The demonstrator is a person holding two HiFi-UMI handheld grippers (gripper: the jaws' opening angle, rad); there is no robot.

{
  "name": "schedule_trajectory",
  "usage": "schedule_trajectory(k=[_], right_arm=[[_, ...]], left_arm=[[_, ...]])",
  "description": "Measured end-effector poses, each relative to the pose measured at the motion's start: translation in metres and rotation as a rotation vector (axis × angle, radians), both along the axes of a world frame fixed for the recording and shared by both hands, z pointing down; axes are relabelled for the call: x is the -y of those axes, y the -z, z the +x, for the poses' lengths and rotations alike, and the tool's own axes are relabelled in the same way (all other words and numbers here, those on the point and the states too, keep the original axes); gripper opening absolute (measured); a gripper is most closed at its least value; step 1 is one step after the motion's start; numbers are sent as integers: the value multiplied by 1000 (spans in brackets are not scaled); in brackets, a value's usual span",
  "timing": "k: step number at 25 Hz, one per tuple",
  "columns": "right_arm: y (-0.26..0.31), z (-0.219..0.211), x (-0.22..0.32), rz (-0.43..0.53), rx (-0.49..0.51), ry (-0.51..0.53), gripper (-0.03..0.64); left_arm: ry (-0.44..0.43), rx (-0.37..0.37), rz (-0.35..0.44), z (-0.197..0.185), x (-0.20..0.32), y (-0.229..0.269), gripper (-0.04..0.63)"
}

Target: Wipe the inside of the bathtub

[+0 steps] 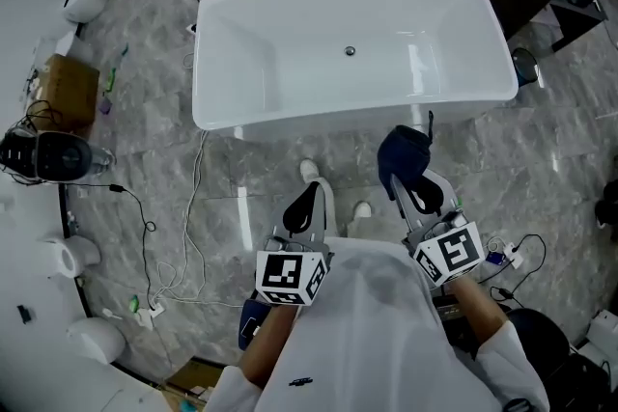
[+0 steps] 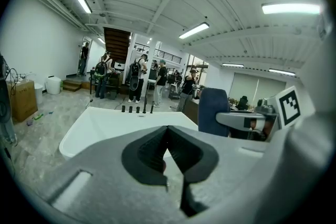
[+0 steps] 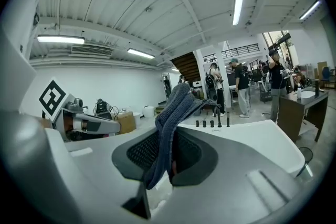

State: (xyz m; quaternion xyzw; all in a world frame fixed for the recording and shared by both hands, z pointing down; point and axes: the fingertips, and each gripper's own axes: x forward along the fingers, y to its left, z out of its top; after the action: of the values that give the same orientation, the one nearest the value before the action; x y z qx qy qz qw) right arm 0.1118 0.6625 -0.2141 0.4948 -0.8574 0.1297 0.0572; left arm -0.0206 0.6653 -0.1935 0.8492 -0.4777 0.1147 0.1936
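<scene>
**Tub ahead, cloth still short of it**

The white rectangular bathtub [image 1: 290, 117] lies straight ahead, its long axis crosswise. The right gripper [image 1: 417, 196], clamped on a dark blue knitted cloth [image 1: 404, 154], is nearer it. The left gripper [image 1: 304, 210] is closed and empty.

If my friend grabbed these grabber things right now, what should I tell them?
Left gripper: shut, holding nothing.
Right gripper: shut on the dark blue cloth.
Both hang over the floor just in front of the white bathtub; the cloth is not touching it.
Done: cloth picked up.
Left: reach in and wipe the tub's inside.
</scene>
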Motion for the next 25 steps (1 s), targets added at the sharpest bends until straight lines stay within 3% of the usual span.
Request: schedule_trajectory(k=[5, 10, 16, 19, 25], right_arm=[[-4, -22, 37, 2, 8, 31, 66], [-18, -44, 93, -9, -54, 61, 67], [-29, -91, 192, -6, -32, 92, 67], [-40, -114, 237, -42, -86, 120, 67], [-37, -167, 329, -2, -87, 127, 67]], left_arm=[[-28, 19, 25, -7, 41, 3, 0], [-33, 5, 4, -17, 101, -13, 0], [-33, 20, -10, -53, 212, -39, 0], [-40, 15, -28, -74, 260, -45, 0], [-51, -17, 31, -107, 349, -39, 0]])
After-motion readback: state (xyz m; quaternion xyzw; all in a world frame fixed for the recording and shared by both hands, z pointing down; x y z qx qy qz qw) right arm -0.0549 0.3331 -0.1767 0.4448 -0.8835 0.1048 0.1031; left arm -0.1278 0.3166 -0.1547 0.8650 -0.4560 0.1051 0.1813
